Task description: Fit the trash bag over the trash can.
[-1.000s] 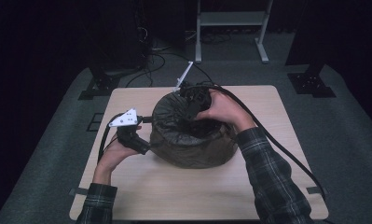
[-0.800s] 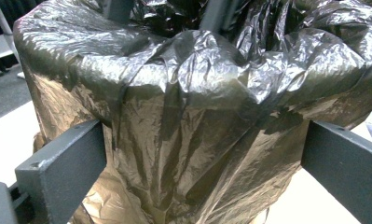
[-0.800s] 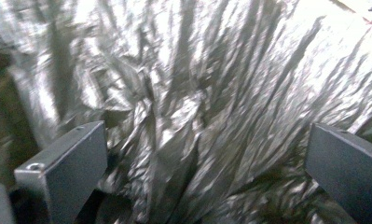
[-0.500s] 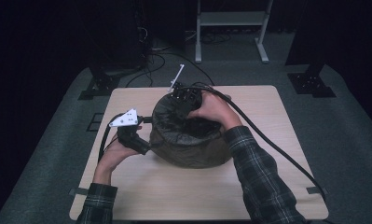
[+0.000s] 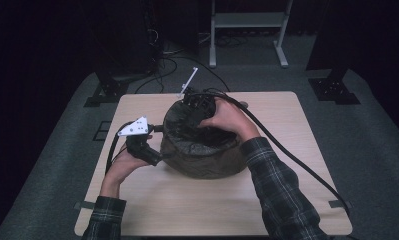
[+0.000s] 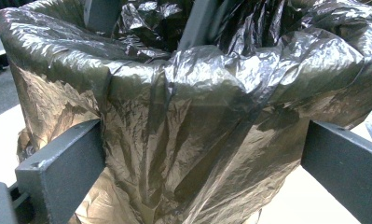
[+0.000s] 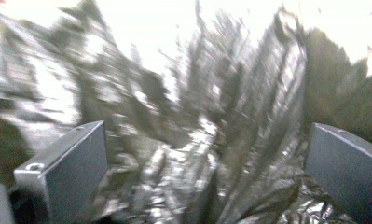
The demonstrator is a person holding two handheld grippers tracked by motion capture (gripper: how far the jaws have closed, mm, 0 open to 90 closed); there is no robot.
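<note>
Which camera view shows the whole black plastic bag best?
The high view: the black plastic bag sits whole on the table between both claws. The left gripper view gives a sharp close-up of its crinkled side; the right gripper view shows blurred folds.

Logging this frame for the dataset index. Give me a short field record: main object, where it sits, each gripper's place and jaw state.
main object: round bin lined with a dark plastic bag
support: light wooden table
left gripper: at the bin's left side, jaws open, bag wall between them
right gripper: over the bin's far rim, pointing into the bag, jaws open
bag grip: neither pair of jaws is closed on the plastic
image quality: right gripper view is motion-blurred
</note>
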